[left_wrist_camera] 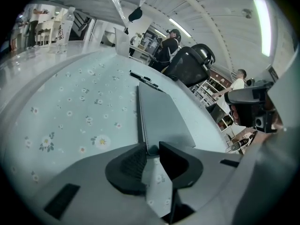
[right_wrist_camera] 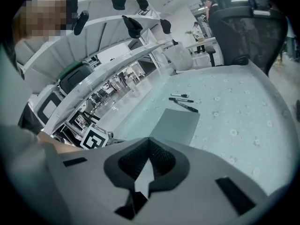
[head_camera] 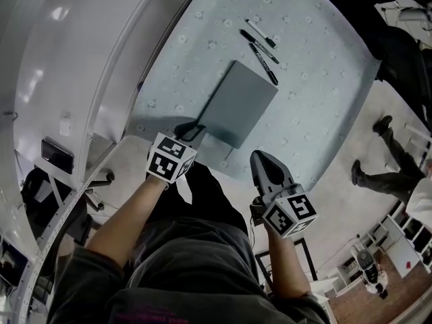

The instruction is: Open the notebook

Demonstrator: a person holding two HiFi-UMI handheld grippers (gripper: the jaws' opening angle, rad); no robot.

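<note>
Lying closed at the centre of the head view, a grey notebook (head_camera: 236, 103) rests flat on a table covered with a pale flower-print tablecloth (head_camera: 317, 59). Its long sides run from lower left to upper right of the frame.

The left gripper (head_camera: 189, 130) sits at the notebook's near corner, just left of the frame's centre, with its marker cube (head_camera: 170, 157) below it. In the left gripper view, the left gripper (left_wrist_camera: 150, 149) has its jaws a narrow gap apart. The rounded corner of the notebook (left_wrist_camera: 161, 114) shows in that gap at the tips. Whether the pads press the cover cannot be told.

The right gripper (head_camera: 258, 155) is held lower right of centre, at the near edge of the table and apart from the notebook. Its own marker cube (head_camera: 290, 214) is nearest the camera. In the right gripper view, the right gripper (right_wrist_camera: 149, 140) has its jaw tips meeting with nothing between them. The notebook (right_wrist_camera: 176, 123) lies beyond, just above them in the frame.

Three black markers (head_camera: 260, 46) lie side by side on the cloth past the notebook's far end, in the upper middle of the head view, near it but not touching. They appear again in the right gripper view (right_wrist_camera: 183, 100). A black office chair (right_wrist_camera: 248, 22) stands behind the table at that view's upper right.
</note>
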